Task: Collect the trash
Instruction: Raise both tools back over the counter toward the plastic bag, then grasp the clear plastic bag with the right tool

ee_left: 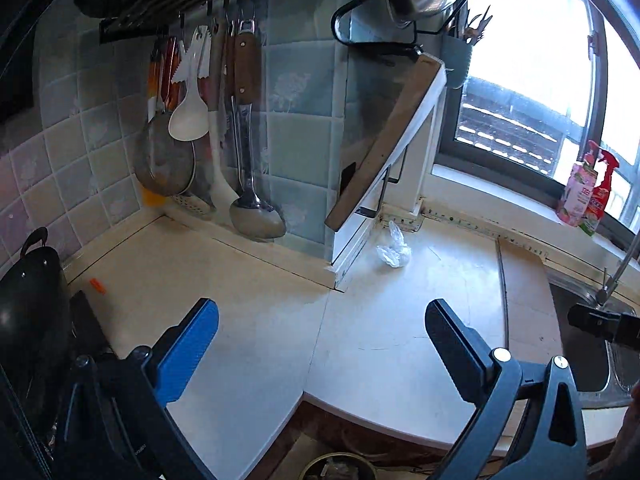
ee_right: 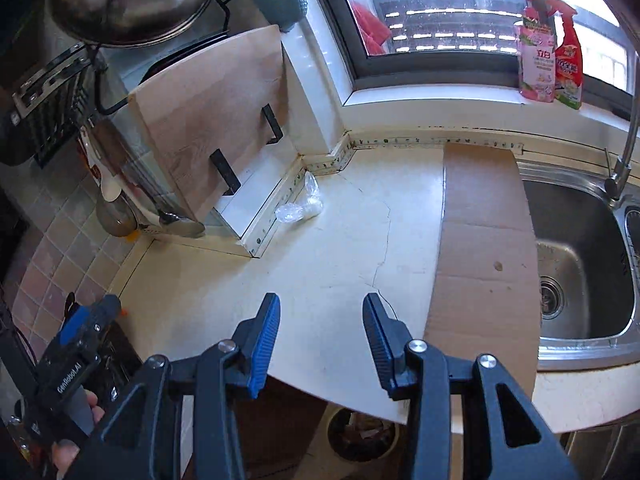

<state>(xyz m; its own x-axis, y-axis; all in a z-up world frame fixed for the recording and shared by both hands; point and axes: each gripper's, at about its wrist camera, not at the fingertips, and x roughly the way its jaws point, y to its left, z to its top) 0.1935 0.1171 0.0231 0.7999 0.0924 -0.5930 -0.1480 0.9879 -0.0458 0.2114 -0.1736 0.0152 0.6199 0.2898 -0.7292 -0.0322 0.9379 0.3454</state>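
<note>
Blue-padded jaws of the left gripper [ee_left: 322, 344] are spread wide with nothing between them, above the near edge of the white countertop [ee_left: 256, 312]. The right gripper [ee_right: 320, 332] is held half open, also empty, over the same countertop. Farther back, a crumpled clear plastic bag [ee_right: 298, 208] is seen lying on the countertop, just beside the leaning wooden cutting board [ee_right: 212, 120].

A cream countertop [ee_right: 320, 240] carries a crumpled plastic bag [ee_right: 298, 208] beside the leaning cutting board [ee_right: 212, 120], and flat cardboard [ee_right: 484, 248] farther off, by the sink [ee_right: 580, 260].
</note>
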